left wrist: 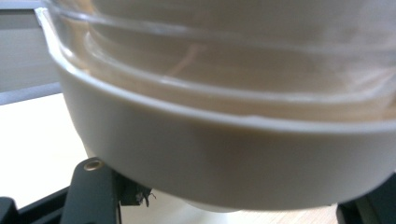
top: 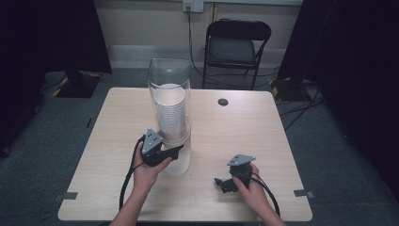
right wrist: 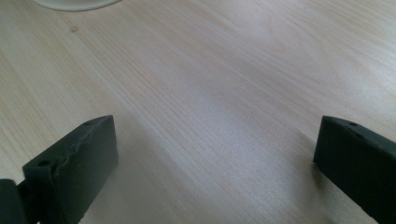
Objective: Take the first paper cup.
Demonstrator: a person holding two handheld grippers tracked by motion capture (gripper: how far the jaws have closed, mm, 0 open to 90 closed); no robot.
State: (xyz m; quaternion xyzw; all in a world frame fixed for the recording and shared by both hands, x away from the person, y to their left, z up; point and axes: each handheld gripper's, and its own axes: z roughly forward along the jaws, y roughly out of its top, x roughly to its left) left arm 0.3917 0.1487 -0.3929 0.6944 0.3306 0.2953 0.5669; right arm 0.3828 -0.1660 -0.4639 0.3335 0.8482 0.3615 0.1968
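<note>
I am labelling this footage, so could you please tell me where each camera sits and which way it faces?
High view: above the person's side, facing forward-down on the pale wooden table; forearms, both grippers.
Left gripper view: against the clear plastic cup dispenser's white base; own jaws.
Right gripper view: low over tabletop; open jaws.
Shared: the dispenser, high and left.

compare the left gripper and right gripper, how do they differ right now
The left gripper is at the cup dispenser, its jaws either side of the white base; the right gripper is apart from it, over bare table with nothing between its jaws. The left points right, the right points left. Both are black, hand-held and open.
</note>
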